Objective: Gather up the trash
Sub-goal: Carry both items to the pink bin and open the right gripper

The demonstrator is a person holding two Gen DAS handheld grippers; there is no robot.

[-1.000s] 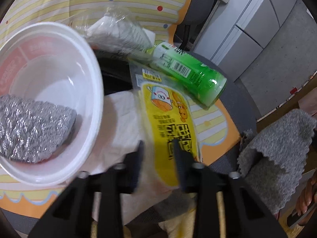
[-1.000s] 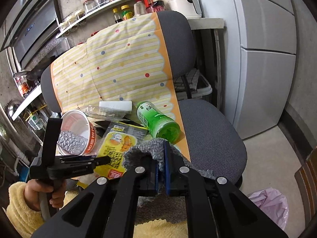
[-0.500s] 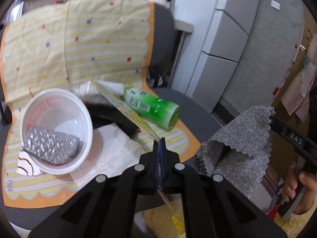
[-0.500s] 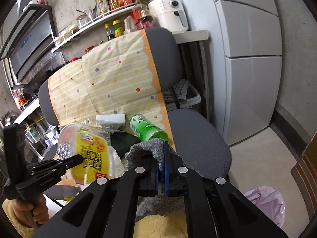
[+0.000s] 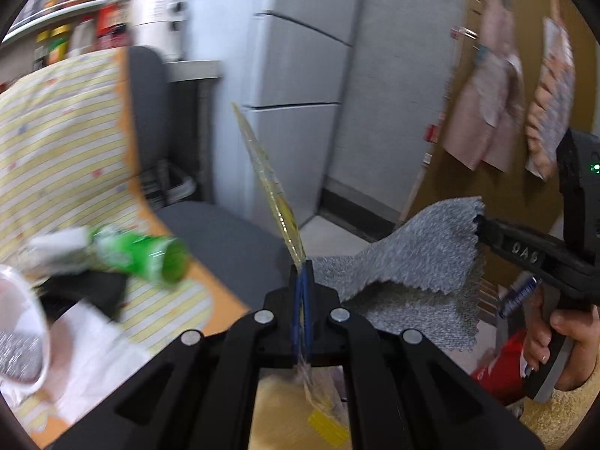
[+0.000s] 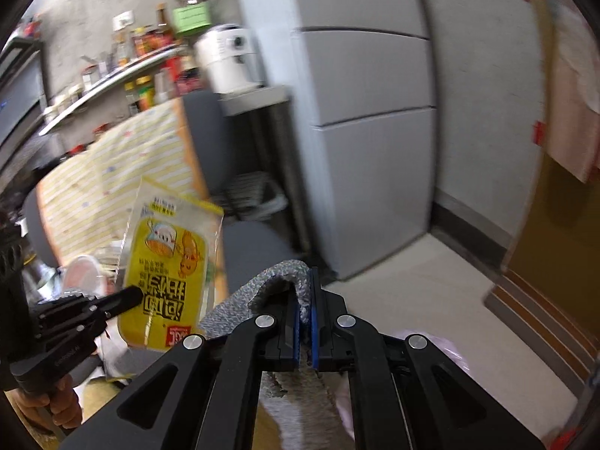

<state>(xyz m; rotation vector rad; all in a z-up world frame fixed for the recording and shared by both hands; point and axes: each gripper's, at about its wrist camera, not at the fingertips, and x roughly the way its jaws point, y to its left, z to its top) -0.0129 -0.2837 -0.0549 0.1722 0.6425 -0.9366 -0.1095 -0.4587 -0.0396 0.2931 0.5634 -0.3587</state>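
**Both claws loaded and raised off the chair seat**

Left claw [image 5: 302,281]: held level, pointing out past the seat's front edge toward the grey cabinets. Its jaws are pressed together on one yellow snack wrapper [image 5: 273,191], which appears edge-on here, rising up and leftward from the fingertips. In the right wrist view the same wrapper [image 6: 165,262] hangs face-on from that claw [image 6: 131,294], clear of the seat, and the person's left hand [image 6: 56,405] grips the handle low at the frame's left edge.

Right claw [image 6: 304,300]: also level, aimed at the floor in front of the cabinets. Its jaws are closed tight on one grey cloth [image 6: 285,281], which folds over the fingertips and drapes below. From the left wrist camera the cloth [image 5: 412,262] hangs off that claw [image 5: 483,230], with the right hand [image 5: 555,341] wrapped around the grip.

Count on the chair [image 5: 225,232], over a striped yellow cover [image 5: 56,150]:
- one green bottle [image 5: 146,255] lying on its side near the cover's front edge;
- one white bowl [image 5: 33,322] at the left, holding one silvery scouring pad [image 5: 15,352];
- one white paper sheet [image 5: 82,345] under the bowl.

The view there is motion-blurred.
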